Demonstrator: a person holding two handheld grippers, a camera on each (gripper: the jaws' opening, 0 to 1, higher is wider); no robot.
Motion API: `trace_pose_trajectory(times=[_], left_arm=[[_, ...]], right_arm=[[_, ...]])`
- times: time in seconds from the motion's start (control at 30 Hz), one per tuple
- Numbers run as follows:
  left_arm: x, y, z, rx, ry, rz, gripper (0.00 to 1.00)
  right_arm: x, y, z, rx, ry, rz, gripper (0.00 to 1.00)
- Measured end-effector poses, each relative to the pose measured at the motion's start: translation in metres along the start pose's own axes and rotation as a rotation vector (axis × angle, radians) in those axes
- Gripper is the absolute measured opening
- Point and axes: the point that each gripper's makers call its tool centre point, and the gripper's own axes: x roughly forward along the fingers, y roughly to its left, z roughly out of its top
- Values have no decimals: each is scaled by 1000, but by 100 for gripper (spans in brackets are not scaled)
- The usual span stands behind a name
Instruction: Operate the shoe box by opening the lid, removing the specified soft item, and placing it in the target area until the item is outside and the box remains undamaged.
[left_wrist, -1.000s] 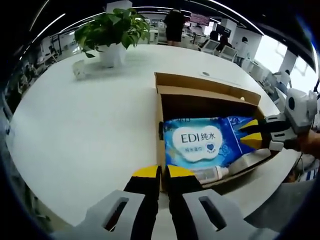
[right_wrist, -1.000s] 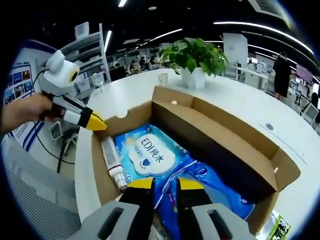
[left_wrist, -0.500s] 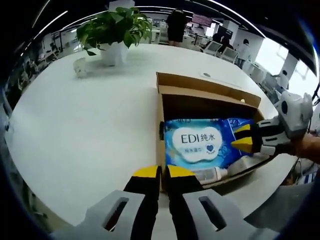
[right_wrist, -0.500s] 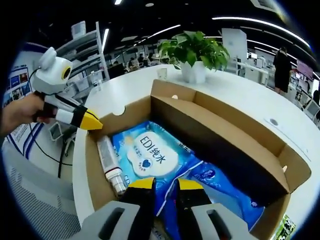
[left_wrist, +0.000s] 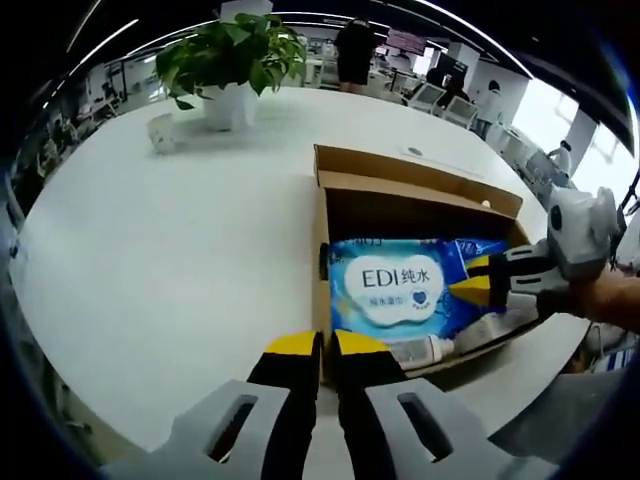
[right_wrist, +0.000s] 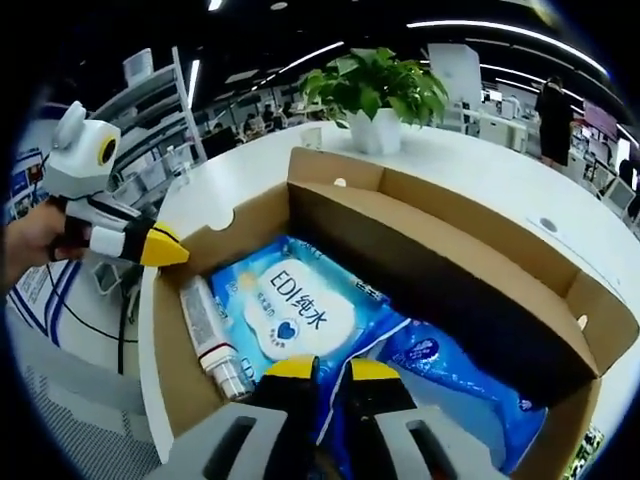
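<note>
An open brown shoe box (left_wrist: 415, 168) lies on the white round table (left_wrist: 170, 260). Inside lies a soft blue wet wipes pack (left_wrist: 395, 285) marked EDI, with a white tube (left_wrist: 432, 346) beside it. My left gripper (left_wrist: 327, 348) is shut and holds nothing, just outside the box's near wall. My right gripper (left_wrist: 472, 279) comes in from the right, its yellow tips at the pack's right end. In the right gripper view my right gripper (right_wrist: 332, 372) stands low over the pack (right_wrist: 285, 305), jaws nearly together with the blue wrapper between them. My left gripper (right_wrist: 165, 247) hovers by the box's (right_wrist: 430, 200) left corner.
A potted green plant (left_wrist: 228, 62) and a small clear cup (left_wrist: 159, 134) stand at the table's far side. A second blue packet (right_wrist: 455, 375) lies under the wipes pack. The tube (right_wrist: 212, 335) rests along the box's left wall. People and desks fill the office behind.
My right gripper has sunk lower and further along the pack toward its label, and its jaws have narrowed on the wrapper. My left gripper has barely moved.
</note>
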Motion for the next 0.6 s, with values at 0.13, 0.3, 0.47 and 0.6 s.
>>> trace_pose_trajectory(times=[0.13,0.3,0.47,0.6], left_arm=[[0,0,0,-3,-2,1,2],[0,1,0,-3,-4,1,2],[-1,0,-1,-14,-4,-1,2],[-2,0,-2,-15,-6,-2,2]], right_arm=[[-1,0,0,23,3,7,0],[-6,1,3,29,-8,7,0],[-12,0,7,45,-29,7,0],[-17,0,11,38,-48,4,0]])
